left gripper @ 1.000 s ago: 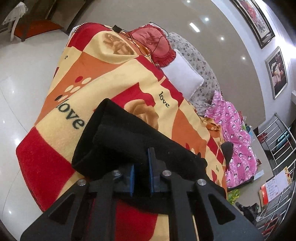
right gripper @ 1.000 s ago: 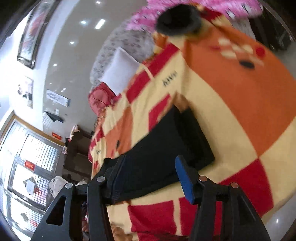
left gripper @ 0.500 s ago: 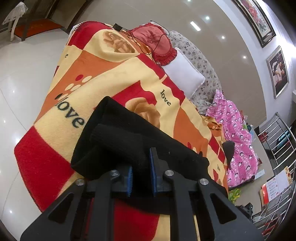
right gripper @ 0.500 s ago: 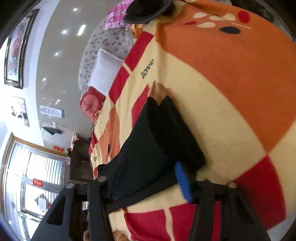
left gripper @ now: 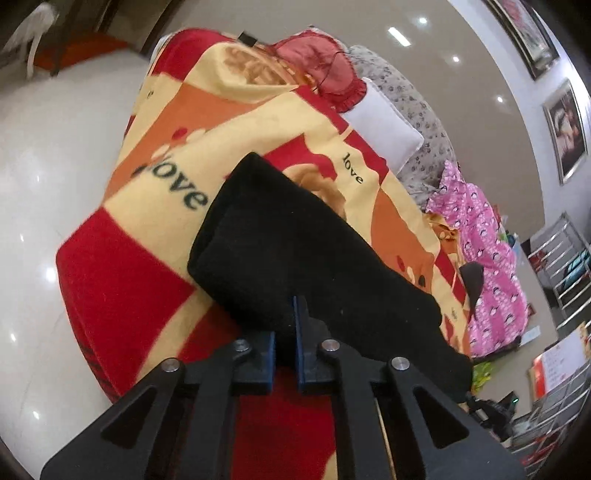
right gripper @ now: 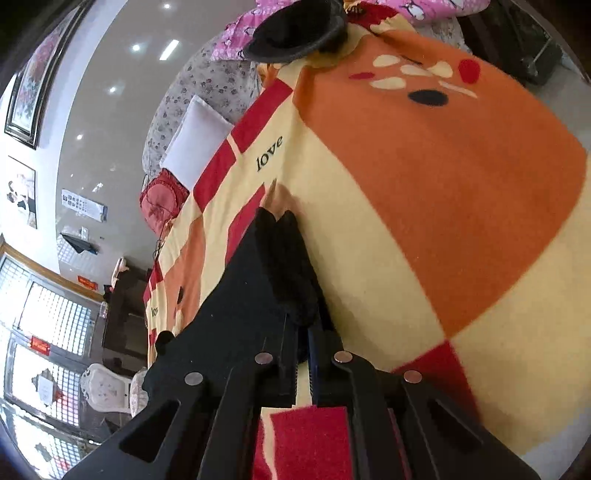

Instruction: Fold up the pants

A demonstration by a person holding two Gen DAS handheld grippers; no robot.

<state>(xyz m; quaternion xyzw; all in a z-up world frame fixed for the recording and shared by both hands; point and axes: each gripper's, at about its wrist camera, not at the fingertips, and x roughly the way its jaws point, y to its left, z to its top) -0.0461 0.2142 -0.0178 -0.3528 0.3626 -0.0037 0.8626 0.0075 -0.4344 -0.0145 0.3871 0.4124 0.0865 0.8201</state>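
Lying folded, black pants (left gripper: 295, 251) sit on red-orange-yellow blanket (left gripper: 155, 236) near its front edge. Left: blanket edge drops to white glossy floor (left gripper: 48, 155); bare blanket strip lies between pants' left fold and that edge. Left gripper (left gripper: 285, 332) pinches near hem of pants, blue pads close together. Right gripper (right gripper: 303, 332) has just closed, fingers clamped on pants' right edge. Right of pants: wide bare blanket. Far end: white pillow (left gripper: 380, 125), pink garment (left gripper: 480, 236), black hat (right gripper: 295, 29).
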